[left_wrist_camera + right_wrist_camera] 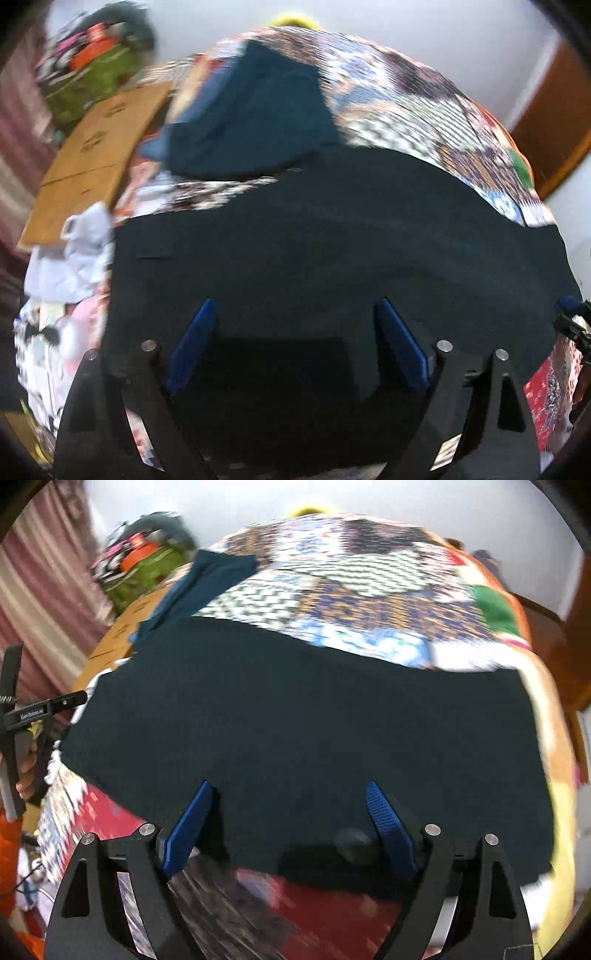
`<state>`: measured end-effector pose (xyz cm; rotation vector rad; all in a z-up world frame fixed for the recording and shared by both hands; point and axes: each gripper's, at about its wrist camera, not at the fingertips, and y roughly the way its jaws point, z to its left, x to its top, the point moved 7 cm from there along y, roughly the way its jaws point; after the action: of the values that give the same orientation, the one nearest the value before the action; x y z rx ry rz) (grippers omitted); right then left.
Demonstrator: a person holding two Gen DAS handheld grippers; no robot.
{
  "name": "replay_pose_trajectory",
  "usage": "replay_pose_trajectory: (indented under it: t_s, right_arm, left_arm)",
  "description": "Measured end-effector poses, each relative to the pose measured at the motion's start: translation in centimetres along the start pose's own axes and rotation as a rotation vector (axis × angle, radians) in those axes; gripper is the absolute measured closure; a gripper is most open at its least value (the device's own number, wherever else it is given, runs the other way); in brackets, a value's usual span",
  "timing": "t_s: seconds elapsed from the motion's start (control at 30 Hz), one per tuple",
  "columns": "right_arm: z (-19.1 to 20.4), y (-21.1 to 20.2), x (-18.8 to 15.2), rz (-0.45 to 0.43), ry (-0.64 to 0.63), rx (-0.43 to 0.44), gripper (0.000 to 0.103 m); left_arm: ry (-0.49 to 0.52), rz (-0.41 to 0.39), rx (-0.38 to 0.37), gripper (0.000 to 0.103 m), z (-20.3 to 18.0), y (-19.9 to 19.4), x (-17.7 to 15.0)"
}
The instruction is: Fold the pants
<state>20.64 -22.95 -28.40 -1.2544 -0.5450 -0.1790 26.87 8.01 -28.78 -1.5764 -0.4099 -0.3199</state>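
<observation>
Pants (332, 236) flat on quilt (424, 110), just ahead of both jaws; L+R spread wide.

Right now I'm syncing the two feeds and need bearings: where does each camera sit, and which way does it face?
Left wrist: rides the left tool, facing forward and down over the dark pants on the patterned quilt; its blue fingers show, spread, and the other tool at the right edge.
Right wrist: rides the right tool, facing the same pants near edge; spread fingers, plus the left tool and hand at the left edge.
Shared: pants, quilt, teal garment, cardboard.
</observation>
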Motion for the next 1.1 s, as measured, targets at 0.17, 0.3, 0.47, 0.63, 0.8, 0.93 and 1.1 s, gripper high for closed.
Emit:
replay_pose_trajectory:
  t_s: [0.17,0.3,0.47,0.63,0.8,0.93,1.1]
  right_arm:
    - [-3.6,-4.4,-2.7,-0.110,0.119,-0.044,0.020]
    - [-7.0,-6.3,-4.9,-0.146,0.264,-0.051,0.020]
    - [-9.1,-6.0,-5.6,-0.164,0.359,-0.026,0.025]
    - [-10.1,-5.2,-4.2,-0.207,0.409,0.001,0.034]
    - [-11.7,-4.8,-2.7,-0.240,0.459,-0.007,0.071]
    - [-12.8,-4.7,-1.9,-0.242,0.476,-0.006,0.093]
    - [-13.9,-5.2,-1.4,-0.235,0.423,-0.004,0.095]
  left_arm:
    - [0.161,-0.001,-0.056,0.012,-6.3,0.3,0.6]
    - [0.286,-0.030,-0.017,0.011,-10.0,0.4,1.2]
    - [0.285,-0.012,-0.039,0.009,-11.9,1.0,1.4]
    - [0.238,-0.012,-0.062,0.008,-12.9,1.2,1.2]
    - [0.228,0.002,-0.072,0.008,-13.8,1.6,1.4]
    - [0.240,-0.003,-0.061,0.008,-14.4,1.6,1.5]
    - [0.253,-0.006,-0.070,0.006,-14.8,1.7,1.5]
